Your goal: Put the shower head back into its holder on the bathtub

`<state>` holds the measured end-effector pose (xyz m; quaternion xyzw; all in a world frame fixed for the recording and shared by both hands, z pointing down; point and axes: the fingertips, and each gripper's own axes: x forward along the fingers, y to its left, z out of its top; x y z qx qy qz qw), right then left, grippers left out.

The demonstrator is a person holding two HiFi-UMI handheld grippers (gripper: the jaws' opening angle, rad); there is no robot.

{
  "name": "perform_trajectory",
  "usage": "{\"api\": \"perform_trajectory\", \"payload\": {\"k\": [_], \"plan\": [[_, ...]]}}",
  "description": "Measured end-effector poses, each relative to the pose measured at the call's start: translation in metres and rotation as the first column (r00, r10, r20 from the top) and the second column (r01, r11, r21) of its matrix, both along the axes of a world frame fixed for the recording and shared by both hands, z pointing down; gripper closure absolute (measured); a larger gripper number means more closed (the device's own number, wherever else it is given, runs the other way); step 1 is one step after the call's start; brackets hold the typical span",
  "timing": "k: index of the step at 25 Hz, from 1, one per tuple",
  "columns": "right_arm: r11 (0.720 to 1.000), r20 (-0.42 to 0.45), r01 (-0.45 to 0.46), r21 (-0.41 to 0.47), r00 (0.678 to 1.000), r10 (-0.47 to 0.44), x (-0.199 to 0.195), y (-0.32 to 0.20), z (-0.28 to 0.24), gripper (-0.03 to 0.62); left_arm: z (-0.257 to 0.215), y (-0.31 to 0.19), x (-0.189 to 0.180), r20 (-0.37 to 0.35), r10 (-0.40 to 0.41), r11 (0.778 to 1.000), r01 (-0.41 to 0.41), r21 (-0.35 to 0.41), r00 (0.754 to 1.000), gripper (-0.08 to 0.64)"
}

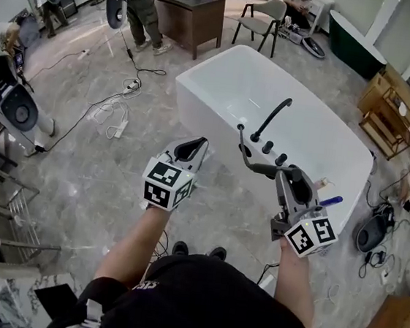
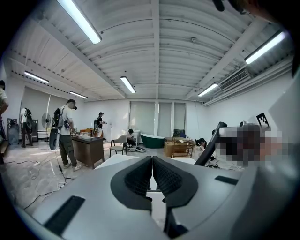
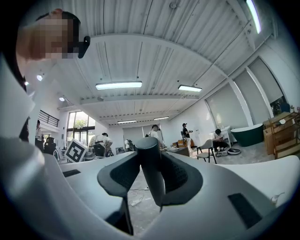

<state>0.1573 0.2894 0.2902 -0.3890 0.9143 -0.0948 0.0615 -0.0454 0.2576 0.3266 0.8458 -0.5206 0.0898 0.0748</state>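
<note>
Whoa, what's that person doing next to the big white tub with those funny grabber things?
A person stands beside the white bathtub with a gripper in each hand. The right gripper has its jaws closed on the dark shower head and holds it by the tub's edge, near the black faucet. The left gripper has its jaws shut on nothing, out over the floor. The shower head is not back in its holder yet.
</note>
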Motion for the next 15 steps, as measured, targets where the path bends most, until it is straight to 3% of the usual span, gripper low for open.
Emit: {"api": "perform_trajectory", "payload": {"k": [15], "plan": [[0.998, 0.030, 0.041, -0.047, 0.999, -0.040, 0.045, 0.013, 0.009, 0.436, -0.002, 0.012, 0.059, -0.029, -0.012, 1.000, 0.011, -0.003, 1.000, 0.540]]}}
